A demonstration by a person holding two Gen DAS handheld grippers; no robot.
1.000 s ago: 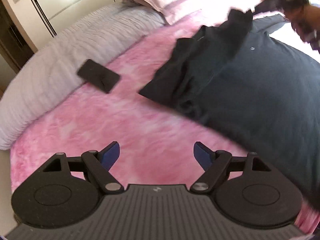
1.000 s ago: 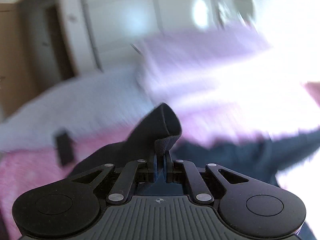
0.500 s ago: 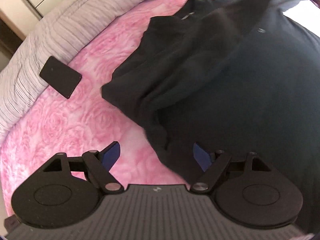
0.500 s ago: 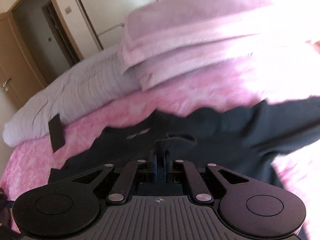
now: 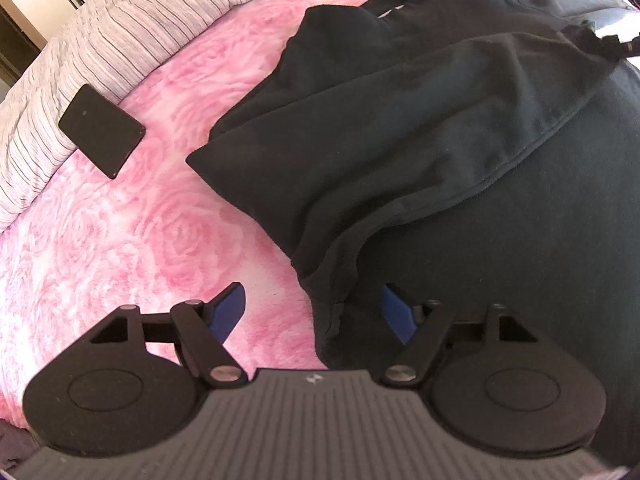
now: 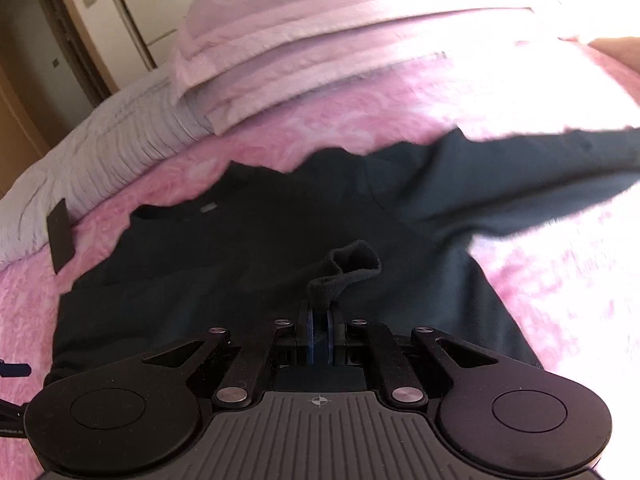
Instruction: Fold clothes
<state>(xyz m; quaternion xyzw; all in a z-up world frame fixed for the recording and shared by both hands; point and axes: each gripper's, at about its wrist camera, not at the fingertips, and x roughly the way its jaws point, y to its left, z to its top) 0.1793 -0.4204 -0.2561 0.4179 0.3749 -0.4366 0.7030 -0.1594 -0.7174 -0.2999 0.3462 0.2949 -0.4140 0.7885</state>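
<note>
A black long-sleeved shirt lies spread on a pink rose-patterned bedspread. Its left sleeve is folded across the body. My left gripper hovers low over the shirt's rumpled side edge. Its jaws are closing, with a fold of that edge between the blue pads, which do not press on it. In the right wrist view my right gripper is shut on the sleeve cuff, held just above the shirt's chest. The other sleeve stretches out to the right.
A flat black rectangular object lies where the pink spread meets a grey striped duvet. Folded pink bedding is stacked at the head of the bed. Cupboard doors and a doorway stand beyond the bed on the left.
My left gripper has dropped and come in over the shirt's side edge, its jaws narrowing a little. The right gripper has carried the cuff down and across onto the shirt's body.
</note>
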